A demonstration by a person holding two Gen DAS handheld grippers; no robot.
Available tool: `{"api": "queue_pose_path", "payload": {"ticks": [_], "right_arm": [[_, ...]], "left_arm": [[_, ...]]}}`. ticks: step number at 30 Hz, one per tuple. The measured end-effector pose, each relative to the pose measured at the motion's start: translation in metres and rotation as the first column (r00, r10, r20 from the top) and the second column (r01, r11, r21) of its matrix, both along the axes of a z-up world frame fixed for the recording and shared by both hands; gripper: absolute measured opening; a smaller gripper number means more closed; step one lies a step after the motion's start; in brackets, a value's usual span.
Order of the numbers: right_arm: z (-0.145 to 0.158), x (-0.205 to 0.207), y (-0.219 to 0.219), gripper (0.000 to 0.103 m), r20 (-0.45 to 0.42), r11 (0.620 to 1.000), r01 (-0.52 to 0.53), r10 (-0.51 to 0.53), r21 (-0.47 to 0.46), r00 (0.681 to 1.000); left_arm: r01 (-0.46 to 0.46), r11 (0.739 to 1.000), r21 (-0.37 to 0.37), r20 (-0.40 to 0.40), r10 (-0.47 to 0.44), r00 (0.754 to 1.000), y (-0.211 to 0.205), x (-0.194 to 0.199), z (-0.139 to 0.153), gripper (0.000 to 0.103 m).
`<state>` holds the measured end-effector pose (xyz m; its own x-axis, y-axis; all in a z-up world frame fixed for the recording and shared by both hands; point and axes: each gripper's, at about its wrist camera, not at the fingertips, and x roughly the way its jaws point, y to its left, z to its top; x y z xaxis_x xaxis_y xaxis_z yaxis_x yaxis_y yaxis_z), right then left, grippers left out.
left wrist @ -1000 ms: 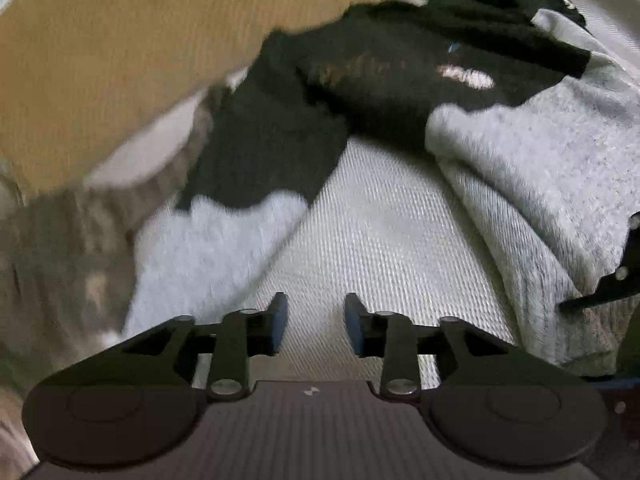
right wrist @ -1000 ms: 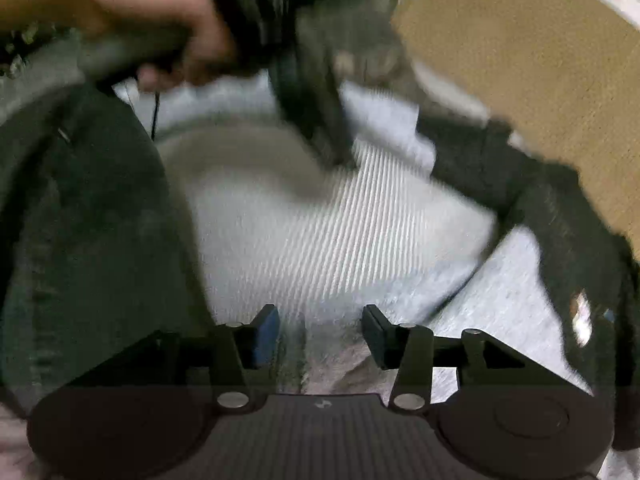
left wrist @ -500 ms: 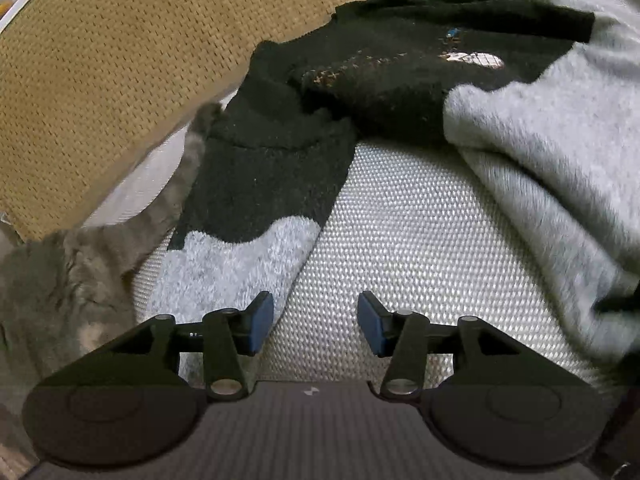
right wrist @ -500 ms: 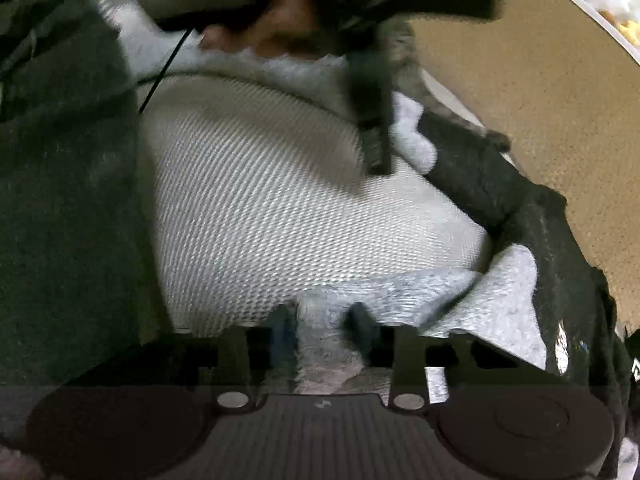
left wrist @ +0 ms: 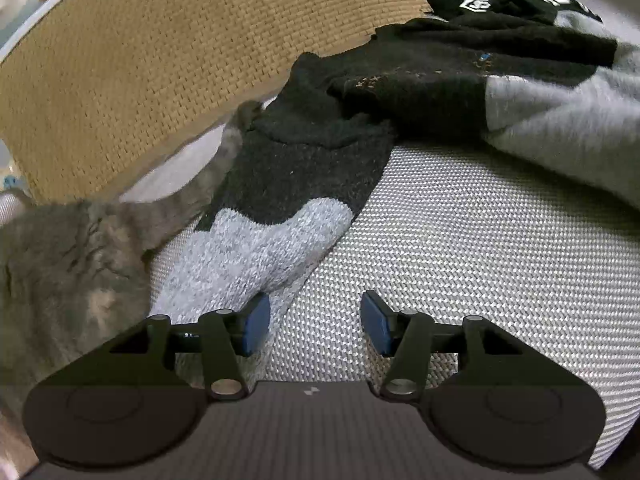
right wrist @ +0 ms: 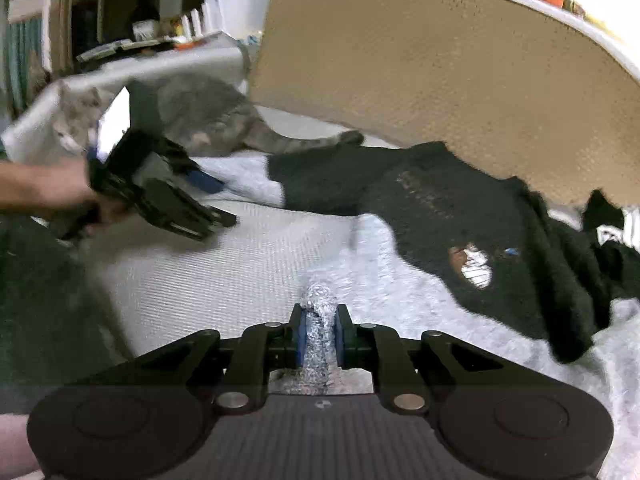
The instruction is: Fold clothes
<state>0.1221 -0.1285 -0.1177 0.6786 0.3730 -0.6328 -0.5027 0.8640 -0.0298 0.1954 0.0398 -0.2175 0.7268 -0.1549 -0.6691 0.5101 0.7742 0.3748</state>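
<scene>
- Left hand-held gripper [left wrist: 315,322] is spread wide over bare woven mattress [left wrist: 480,264]; sweater sleeve [left wrist: 256,248] runs toward 1 o'clock, cat [left wrist: 72,264] at 9.
- Right hand-held gripper [right wrist: 319,334] pinches the grey-and-black sweater [right wrist: 460,216] hem.

Fuzzy knit sweater [left wrist: 276,240], coarse woven mattress cover [left wrist: 480,260], matt

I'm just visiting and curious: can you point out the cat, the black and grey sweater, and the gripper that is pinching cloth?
cat [left wrist: 68,264], left wrist view, furry flank.
black and grey sweater [left wrist: 256,248], left wrist view, grey sleeve end.
right gripper [right wrist: 319,336], right wrist view, between fingertips, pinching grey fabric.
</scene>
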Motion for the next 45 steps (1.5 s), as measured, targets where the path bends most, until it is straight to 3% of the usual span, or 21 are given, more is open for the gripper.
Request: {"api": "queue_pose_path", "payload": {"ticks": [4, 8, 11, 14, 21, 24, 29, 31, 33, 36, 38, 45], "right_arm": [[0.010, -0.009, 0.001, 0.015, 0.010, 0.998, -0.055, 0.055, 0.032, 0.998], [0.009, -0.015, 0.013, 0.015, -0.011, 0.990, -0.137, 0.138, 0.035, 0.990], [0.007, -0.025, 0.023, 0.015, -0.012, 0.972, -0.227, 0.229, 0.064, 0.973], [0.008, -0.036, 0.040, 0.015, 0.008, 0.946, -0.321, 0.321, 0.034, 0.947], [-0.018, -0.015, 0.050, 0.016, -0.191, 0.907, -0.407, 0.421, 0.108, 0.887], [-0.025, -0.011, 0.047, 0.016, -0.227, 0.905, -0.399, 0.424, 0.147, 0.877], [-0.022, -0.009, 0.041, 0.021, -0.226, 0.927, -0.364, 0.374, 0.087, 0.899], [-0.021, -0.009, 0.038, 0.030, -0.224, 0.932, -0.357, 0.361, 0.059, 0.905], [-0.014, -0.008, 0.027, 0.038, -0.205, 0.936, -0.341, 0.351, 0.082, 0.914], [-0.007, -0.002, 0.014, 0.040, -0.178, 0.945, -0.310, 0.325, 0.107, 0.929], [-0.008, 0.007, 0.016, 0.047, -0.165, 0.956, -0.279, 0.292, 0.096, 0.942], [-0.011, 0.040, 0.022, 0.048, -0.115, 0.984, -0.166, 0.172, 0.061, 0.978]], "left_arm": [[0.015, 1.000, 0.022, 0.033, -0.016, 0.999, -0.002, -0.004, -0.002, 0.055], [0.002, 1.000, -0.030, 0.016, -0.002, 1.000, 0.004, -0.001, -0.001, 0.055], [-0.005, 0.999, -0.052, 0.007, 0.005, 1.000, 0.006, 0.001, -0.001, 0.055], [-0.004, 0.999, -0.054, 0.008, 0.005, 1.000, 0.006, 0.003, -0.003, 0.055], [-0.009, 0.998, -0.062, 0.005, 0.009, 1.000, 0.006, 0.002, -0.002, 0.055], [-0.007, 0.999, -0.051, 0.014, 0.007, 1.000, 0.005, 0.000, -0.002, 0.055], [-0.015, 0.998, -0.068, 0.008, 0.015, 1.000, 0.007, 0.003, -0.001, 0.056], [-0.015, 0.998, -0.065, 0.010, 0.015, 1.000, 0.006, 0.002, -0.001, 0.056], [-0.015, 0.998, -0.064, 0.012, 0.016, 1.000, 0.006, 0.002, -0.002, 0.056], [-0.017, 0.997, -0.073, 0.011, 0.018, 1.000, 0.007, 0.002, -0.002, 0.056], [-0.019, 0.997, -0.081, 0.010, 0.020, 1.000, 0.008, 0.002, -0.003, 0.056], [-0.016, 0.998, -0.059, 0.022, 0.018, 1.000, 0.004, 0.000, -0.003, 0.057]]}}
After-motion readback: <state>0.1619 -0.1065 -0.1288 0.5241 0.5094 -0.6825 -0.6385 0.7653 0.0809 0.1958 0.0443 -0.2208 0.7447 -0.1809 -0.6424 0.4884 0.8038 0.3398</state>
